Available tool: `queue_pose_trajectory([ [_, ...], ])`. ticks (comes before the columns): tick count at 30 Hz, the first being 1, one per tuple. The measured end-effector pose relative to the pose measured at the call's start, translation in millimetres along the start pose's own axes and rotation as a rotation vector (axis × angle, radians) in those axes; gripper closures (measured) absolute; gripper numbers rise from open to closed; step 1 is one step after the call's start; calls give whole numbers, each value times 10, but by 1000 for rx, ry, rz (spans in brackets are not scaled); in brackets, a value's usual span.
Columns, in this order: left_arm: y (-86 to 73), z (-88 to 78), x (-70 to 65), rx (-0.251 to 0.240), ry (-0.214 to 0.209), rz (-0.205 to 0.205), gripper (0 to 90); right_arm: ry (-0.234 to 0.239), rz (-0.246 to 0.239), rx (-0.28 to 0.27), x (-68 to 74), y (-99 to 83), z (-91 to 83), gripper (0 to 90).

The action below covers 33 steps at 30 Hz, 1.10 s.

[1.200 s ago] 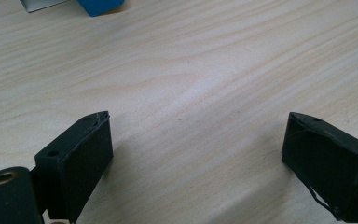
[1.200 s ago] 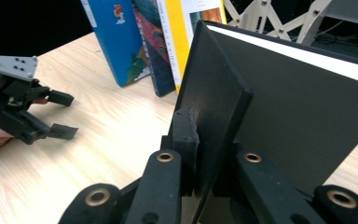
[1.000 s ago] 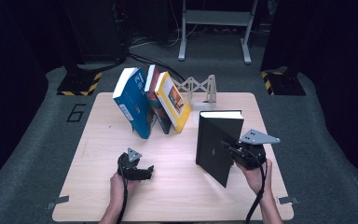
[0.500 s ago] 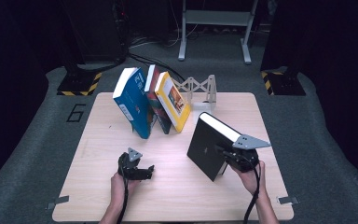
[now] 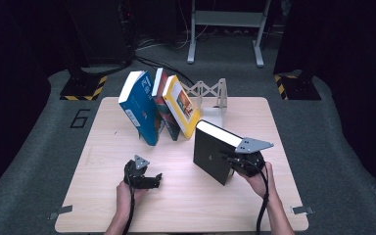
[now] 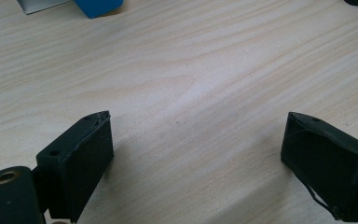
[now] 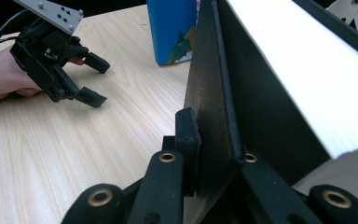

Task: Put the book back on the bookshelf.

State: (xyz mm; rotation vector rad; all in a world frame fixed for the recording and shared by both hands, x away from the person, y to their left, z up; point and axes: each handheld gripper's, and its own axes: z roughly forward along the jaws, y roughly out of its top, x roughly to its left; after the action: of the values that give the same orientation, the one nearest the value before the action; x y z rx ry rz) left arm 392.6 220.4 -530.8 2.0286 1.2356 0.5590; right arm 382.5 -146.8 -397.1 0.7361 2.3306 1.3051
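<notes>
My right gripper is shut on the cover of a black hardback book, which stands tilted on the table with its white page edge up. In the right gripper view the front cover is pinched between the jaws. Three books lean together at the back: a blue book, a red-spined book and a yellow book. My left gripper rests open low over the bare wood, with nothing between its jaws; it is also seen as the left gripper in the right gripper view.
A white folding book stand sits behind the leaning books. The light wooden table has bare room at the front and centre. Dark floor, a metal frame and yellow-black striped bases lie beyond.
The right gripper has tilted the black book from upright toward the left and back, and carried it slightly closer to the leaning books. The left gripper has stayed put.
</notes>
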Motion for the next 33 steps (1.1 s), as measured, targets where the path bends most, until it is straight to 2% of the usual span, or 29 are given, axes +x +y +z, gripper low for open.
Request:
queue_pose_trajectory([
  [6,2,-1,0,2,-1,-2,90,-28,-5,-6,8,-15,-18,852],
  [8,0,1,-1,-1,0,-3,90,-25,-2,-5,27,-12,-15,849],
  [9,0,2,-1,-3,1,-3,90,-16,-17,-3,28,-12,-16,846],
  [10,0,1,-1,-2,0,-3,90,-27,-14,-3,48,-7,-12,831],
  [11,0,-1,2,1,-1,1,90,-13,-22,6,63,-5,-14,802],
  [13,1,-1,2,2,-1,2,91,-33,-40,12,91,3,-8,771],
  [15,3,-4,4,7,-3,3,91,-30,-30,8,100,-2,-21,756],
  [16,3,-4,4,7,-3,3,90,-44,-25,1,93,-6,-22,750],
  [17,3,-4,4,7,-3,3,90,-32,-21,1,93,-10,-32,738],
  [24,14,12,2,3,-4,0,87,-28,-33,3,138,-21,-39,687],
  [26,22,16,4,13,-5,4,74,-34,-21,4,156,-27,-45,671],
  [28,31,24,10,20,-3,9,50,-47,-32,1,157,-30,-56,651],
  [29,29,34,3,15,3,-5,36,-54,-23,0,162,-35,-65,647],
  [32,33,29,14,6,-27,3,27,-61,-17,-2,159,-53,-92,647],
  [33,36,31,16,12,-48,2,27,-62,-20,-2,159,-55,-93,647],
])
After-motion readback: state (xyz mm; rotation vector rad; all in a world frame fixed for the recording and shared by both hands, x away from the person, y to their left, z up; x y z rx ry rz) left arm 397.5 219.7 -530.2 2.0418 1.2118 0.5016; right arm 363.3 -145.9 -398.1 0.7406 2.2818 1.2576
